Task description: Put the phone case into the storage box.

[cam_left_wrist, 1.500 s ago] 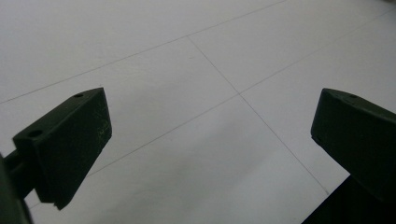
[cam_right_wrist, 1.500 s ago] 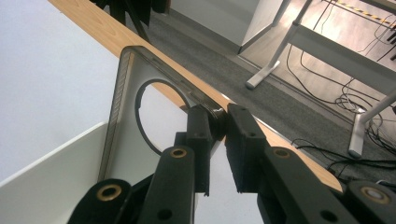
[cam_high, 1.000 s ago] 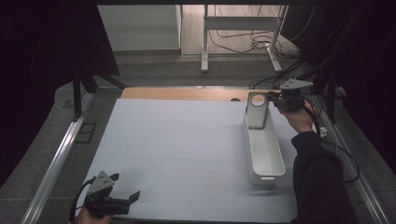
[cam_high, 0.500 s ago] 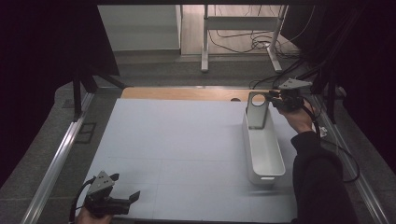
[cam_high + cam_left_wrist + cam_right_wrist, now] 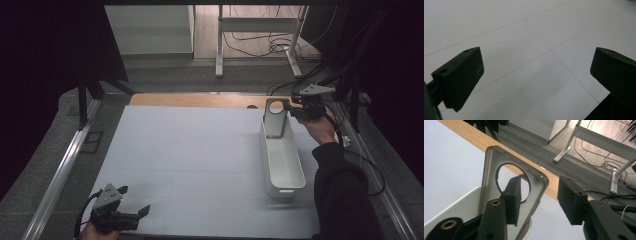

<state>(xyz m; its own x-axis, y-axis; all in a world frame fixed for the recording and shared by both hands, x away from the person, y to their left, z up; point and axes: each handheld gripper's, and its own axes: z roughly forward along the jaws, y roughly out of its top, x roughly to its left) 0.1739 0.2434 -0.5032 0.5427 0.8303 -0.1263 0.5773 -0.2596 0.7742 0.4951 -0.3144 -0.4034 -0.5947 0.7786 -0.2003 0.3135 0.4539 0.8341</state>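
Note:
A translucent grey phone case (image 5: 276,117) with a round hole stands upright in the far end of a long white bin (image 5: 286,189). My right gripper (image 5: 292,111) is at the case's top, held level by a hand in a dark sleeve. In the right gripper view the case (image 5: 489,185) stands between the jaws, close against the left one, with a wide gap to the right one. These jaws have just been opening and my right gripper (image 5: 541,192) is open. My left gripper (image 5: 134,200) rests near the table's front left corner. It (image 5: 536,75) is open over bare white surface.
The white table (image 5: 190,150) ends in a wooden strip (image 5: 200,100) at the far side, just beyond the bin. Metal rails run along both sides. A cable (image 5: 365,165) trails off the right gripper. Desk legs and floor cables lie beyond.
The right gripper's jaws have spread apart from the phone case, which stays standing in the bin. Both hands have kept their places.

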